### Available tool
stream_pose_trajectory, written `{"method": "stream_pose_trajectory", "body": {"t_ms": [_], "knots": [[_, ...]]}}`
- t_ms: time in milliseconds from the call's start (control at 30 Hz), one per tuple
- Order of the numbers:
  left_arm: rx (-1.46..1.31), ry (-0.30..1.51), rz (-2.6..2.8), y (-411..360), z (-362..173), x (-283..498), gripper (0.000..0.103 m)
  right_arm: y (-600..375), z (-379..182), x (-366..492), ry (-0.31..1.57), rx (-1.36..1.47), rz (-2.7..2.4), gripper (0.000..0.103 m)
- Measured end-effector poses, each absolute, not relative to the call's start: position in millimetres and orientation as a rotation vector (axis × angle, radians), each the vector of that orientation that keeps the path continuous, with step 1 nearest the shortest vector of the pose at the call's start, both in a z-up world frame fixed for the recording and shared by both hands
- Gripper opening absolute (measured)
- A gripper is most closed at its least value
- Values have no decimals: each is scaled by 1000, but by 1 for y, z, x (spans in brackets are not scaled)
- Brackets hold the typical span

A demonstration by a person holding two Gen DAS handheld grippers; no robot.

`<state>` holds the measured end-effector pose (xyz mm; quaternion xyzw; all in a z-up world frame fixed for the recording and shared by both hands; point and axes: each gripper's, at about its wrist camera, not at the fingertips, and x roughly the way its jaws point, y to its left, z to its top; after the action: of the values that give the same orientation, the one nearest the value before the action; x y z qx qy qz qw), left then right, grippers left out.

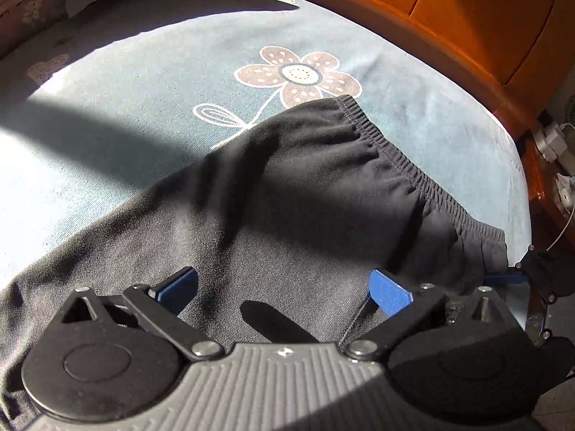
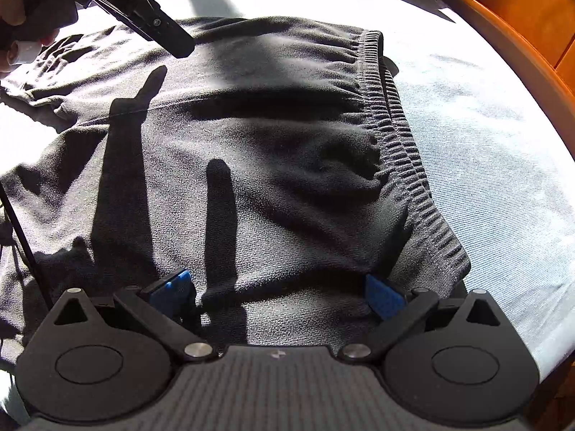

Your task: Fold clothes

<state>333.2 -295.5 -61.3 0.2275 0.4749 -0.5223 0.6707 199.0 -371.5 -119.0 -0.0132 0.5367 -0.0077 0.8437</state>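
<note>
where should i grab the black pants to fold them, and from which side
Grip the ribbed elastic waistband of the black fabric pants, probably at its near corner, coming in from the open light blue sheet side. Its doubled, stiffer edge lies exposed there; the open right gripper sits closest.

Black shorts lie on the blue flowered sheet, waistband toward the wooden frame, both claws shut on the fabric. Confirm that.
Not quite. Both wrist views show the left claw and right claw open above the black shorts, gripping nothing. The sheet and waistband details hold.
</note>
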Motion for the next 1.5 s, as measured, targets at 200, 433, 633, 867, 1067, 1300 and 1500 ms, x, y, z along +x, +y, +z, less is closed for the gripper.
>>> {"method": "stream_pose_trajectory", "body": {"t_ms": [200, 433, 633, 867, 1067, 1300, 1500], "knots": [[535, 1116, -1054, -285, -75, 349, 100, -374, -117, 202, 1171, -52, 41, 103], [532, 1045, -1037, -288, -59, 371, 100, -399, -86, 220, 1175, -47, 153, 103], [503, 1017, -1028, -293, -52, 386, 100, -449, -65, 292, 1106, -20, 276, 103], [526, 1025, -1064, -294, -62, 365, 100, -477, -74, 387, 1168, 33, 464, 103], [478, 1036, -1023, -281, -63, 366, 100, -492, -91, 463, 1277, 87, 634, 103], [493, 1015, -1009, -271, -56, 381, 100, -509, -112, 537, 1433, 234, 868, 103], [476, 1012, -1037, -275, -59, 381, 100, -517, -133, 564, 1506, 465, 977, 103]]}}
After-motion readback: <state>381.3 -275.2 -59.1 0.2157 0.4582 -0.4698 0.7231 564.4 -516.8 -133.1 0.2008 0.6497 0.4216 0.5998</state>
